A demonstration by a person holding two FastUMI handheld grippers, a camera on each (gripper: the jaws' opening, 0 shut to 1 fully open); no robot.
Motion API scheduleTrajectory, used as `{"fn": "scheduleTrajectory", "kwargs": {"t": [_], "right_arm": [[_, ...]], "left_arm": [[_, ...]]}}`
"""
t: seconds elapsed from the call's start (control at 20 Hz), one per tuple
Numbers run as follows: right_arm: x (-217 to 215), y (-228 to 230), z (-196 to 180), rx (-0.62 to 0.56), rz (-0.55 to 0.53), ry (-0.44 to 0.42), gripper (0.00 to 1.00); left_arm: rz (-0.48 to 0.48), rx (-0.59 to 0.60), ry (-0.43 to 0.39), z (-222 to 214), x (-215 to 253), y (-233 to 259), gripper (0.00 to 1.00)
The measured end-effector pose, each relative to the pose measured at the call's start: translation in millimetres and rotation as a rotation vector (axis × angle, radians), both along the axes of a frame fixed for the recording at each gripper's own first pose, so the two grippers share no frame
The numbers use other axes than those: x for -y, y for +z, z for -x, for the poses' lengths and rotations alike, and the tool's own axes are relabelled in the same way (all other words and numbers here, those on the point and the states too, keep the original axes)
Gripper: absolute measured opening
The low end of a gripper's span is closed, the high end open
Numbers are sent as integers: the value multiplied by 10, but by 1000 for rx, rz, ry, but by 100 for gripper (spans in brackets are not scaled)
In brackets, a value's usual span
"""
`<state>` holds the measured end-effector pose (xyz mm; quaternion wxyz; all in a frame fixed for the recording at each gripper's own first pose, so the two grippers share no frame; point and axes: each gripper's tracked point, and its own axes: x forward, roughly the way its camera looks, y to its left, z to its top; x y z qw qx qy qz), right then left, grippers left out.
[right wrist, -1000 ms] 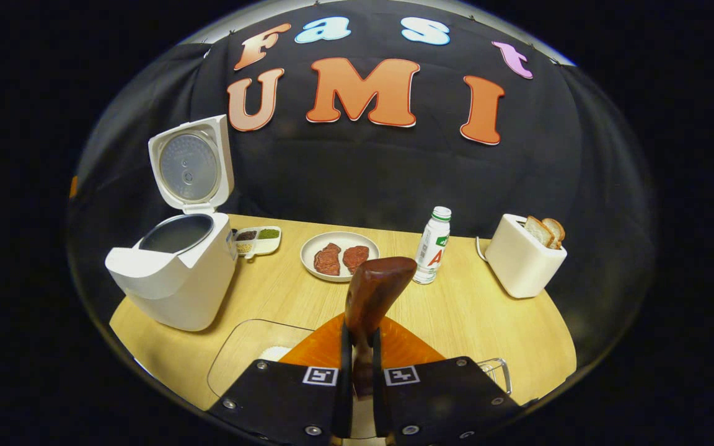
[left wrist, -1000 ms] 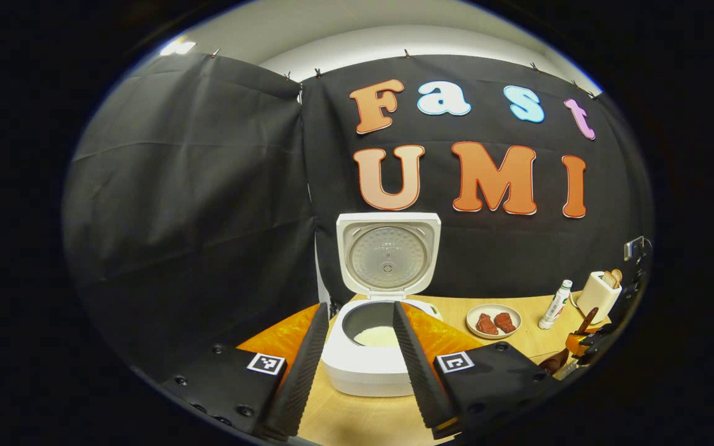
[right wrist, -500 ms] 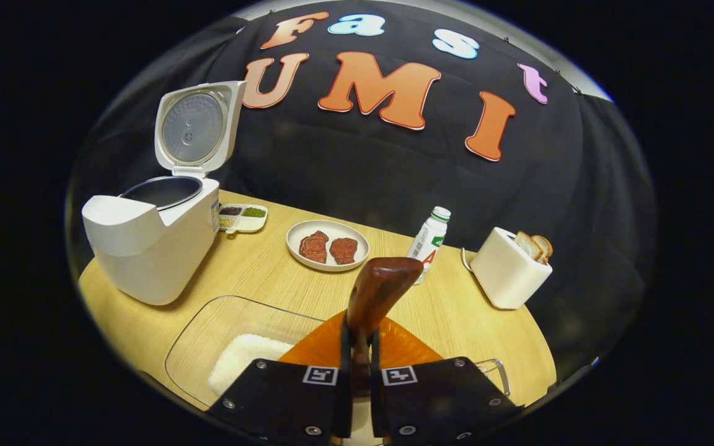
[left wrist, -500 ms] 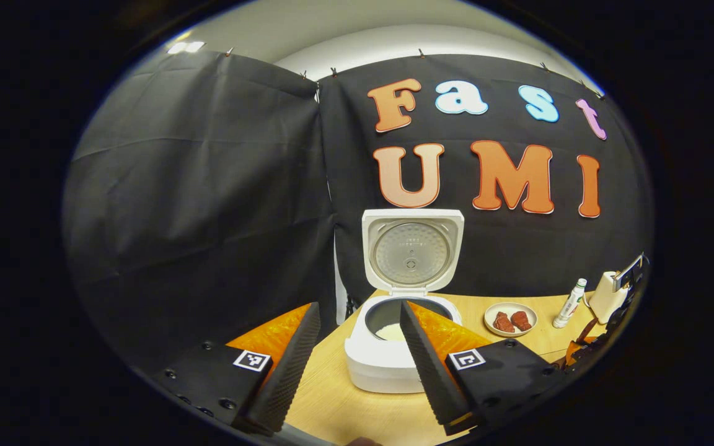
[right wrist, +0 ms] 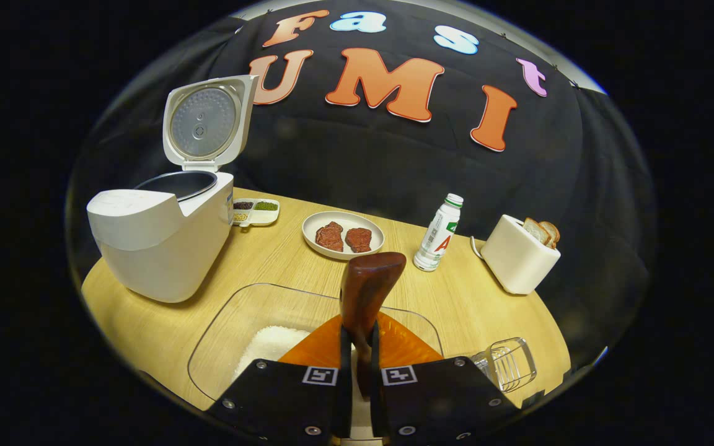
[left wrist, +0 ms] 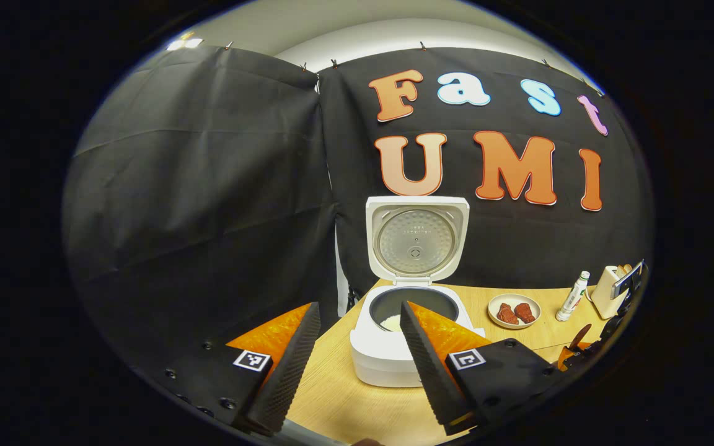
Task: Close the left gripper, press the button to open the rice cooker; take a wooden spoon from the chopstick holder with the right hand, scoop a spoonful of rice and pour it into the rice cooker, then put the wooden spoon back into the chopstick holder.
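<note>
Bare table (right wrist: 270, 260) between rice cooker (right wrist: 158, 248) at left and glass dish (right wrist: 251, 322) near; plate (right wrist: 343, 234), bottle (right wrist: 437, 234) and toaster (right wrist: 518, 254) crowding far right.

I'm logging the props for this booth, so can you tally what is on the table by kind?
Rice cooker: 1
Clear rice container: 1
Wooden spoon: 1
Plate of meat: 1
Divided condiment dish: 1
Bottle: 1
Toaster: 1
Wire chopstick holder: 1
Total: 8
</note>
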<state>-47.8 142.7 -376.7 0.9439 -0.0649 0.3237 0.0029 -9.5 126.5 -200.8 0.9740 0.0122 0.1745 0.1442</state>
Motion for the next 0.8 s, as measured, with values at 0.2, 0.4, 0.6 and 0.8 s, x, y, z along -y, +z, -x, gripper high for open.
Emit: {"fn": "scheduleTrajectory", "kwargs": {"t": [0.2, 0.4, 0.6, 0.8], "right_arm": [[-145, -26, -1, -31, -79, -29, 11], [-254, -64, 6, -91, -197, -78, 12], [-277, -73, 15, -143, -287, -135, 12], [-214, -135, 4, -210, -442, -241, 12]], "left_arm": [[-4, -7, -9, 2, -50, -15, 89], [-5, -16, 1, 10, -151, -55, 87], [0, -24, 11, 12, -224, -92, 87], [4, -33, 12, 14, -228, -135, 87]]}}
